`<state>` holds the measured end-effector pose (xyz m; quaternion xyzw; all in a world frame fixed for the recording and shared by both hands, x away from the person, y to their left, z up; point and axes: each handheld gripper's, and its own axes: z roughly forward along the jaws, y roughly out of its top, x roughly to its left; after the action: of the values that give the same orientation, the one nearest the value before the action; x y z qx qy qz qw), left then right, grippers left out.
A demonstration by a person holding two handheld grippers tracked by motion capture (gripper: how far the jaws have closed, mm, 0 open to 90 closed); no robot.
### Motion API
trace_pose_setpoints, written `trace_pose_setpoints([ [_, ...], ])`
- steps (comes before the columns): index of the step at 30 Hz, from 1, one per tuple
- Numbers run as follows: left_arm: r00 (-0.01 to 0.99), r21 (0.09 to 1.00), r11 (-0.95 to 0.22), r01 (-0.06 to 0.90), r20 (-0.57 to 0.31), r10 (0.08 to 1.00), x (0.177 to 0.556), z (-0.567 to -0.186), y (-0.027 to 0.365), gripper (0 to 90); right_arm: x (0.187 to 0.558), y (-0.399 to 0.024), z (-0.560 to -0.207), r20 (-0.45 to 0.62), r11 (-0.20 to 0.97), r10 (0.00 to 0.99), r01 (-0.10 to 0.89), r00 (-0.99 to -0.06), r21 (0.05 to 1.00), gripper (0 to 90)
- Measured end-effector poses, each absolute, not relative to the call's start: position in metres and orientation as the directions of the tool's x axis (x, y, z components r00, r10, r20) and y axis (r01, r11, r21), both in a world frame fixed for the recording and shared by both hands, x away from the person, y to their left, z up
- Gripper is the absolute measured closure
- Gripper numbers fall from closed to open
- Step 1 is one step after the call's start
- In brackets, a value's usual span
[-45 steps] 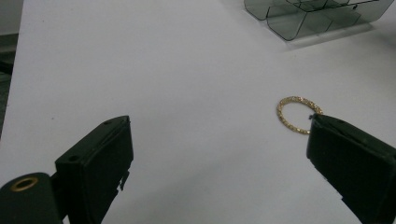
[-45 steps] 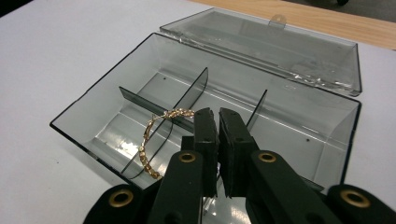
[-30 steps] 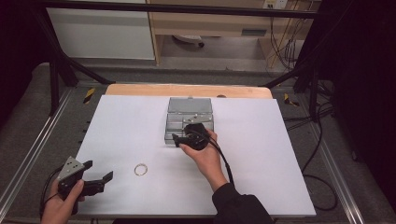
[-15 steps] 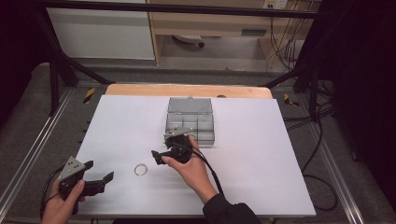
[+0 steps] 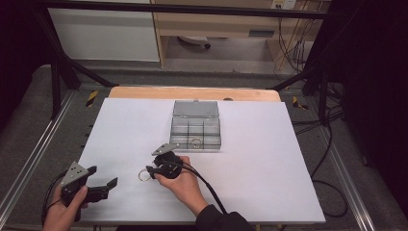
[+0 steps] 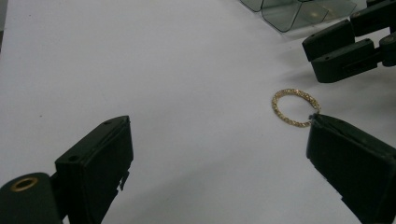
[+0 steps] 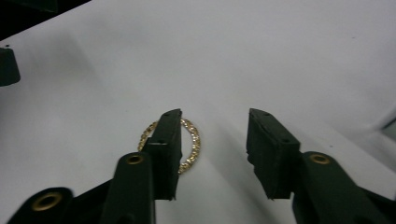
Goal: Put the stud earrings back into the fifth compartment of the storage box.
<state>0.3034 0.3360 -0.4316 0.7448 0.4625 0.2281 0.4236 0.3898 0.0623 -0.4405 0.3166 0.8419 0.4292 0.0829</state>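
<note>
A gold ring [image 5: 144, 175] lies flat on the white table [image 5: 269, 159], left of centre near the front. My right gripper [image 5: 151, 170] hovers just right of it, open; in the right gripper view its left jaw covers part of the ring [image 7: 192, 142], and nothing sits between the jaws of the gripper [image 7: 212, 135]. My left gripper [image 5: 103, 185] is open at the front left. Its jaws [image 6: 219, 135] spread wide, with the ring [image 6: 295, 107] ahead of the right jaw and the right gripper [image 6: 343, 51] beyond. A clear compartment box [image 5: 196, 130] stands open mid-table and holds another ring [image 5: 196, 141].
The box's clear corner [image 6: 289, 11] shows at the top of the left gripper view. A wooden strip [image 5: 192, 92] runs along the table's far edge, and metal frame rails [image 5: 33, 159] flank both sides. Cables [image 5: 332, 144] hang to the right of the table.
My right gripper has left the box and come left and toward the front, down to the ring on the table. The left gripper has barely moved.
</note>
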Motion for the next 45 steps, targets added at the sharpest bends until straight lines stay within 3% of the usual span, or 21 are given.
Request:
trace_pose_setpoints([
  [5, 0.47, 0.841, -0.215, 0.496, -0.051, 0.881, 0.303, -0.431, 0.335, 7.6, 0.388, 0.071, -0.449, 0.125, 0.457, 0.588, 0.455, -0.799, 0.764, 71.6],
  [16, 0.472, 0.841, -0.217, 0.496, -0.052, 0.88, 0.304, -0.431, 0.336, 7.6, 0.382, 0.083, -0.457, 0.06, 0.513, 0.569, 0.41, -0.821, 0.754, 86.8],
  [45, 0.472, 0.837, -0.218, 0.502, -0.054, 0.88, 0.303, -0.433, 0.333, 7.7, 0.391, 0.052, -0.436, 0.038, 0.49, 0.567, 0.374, -0.823, 0.787, 87.1],
])
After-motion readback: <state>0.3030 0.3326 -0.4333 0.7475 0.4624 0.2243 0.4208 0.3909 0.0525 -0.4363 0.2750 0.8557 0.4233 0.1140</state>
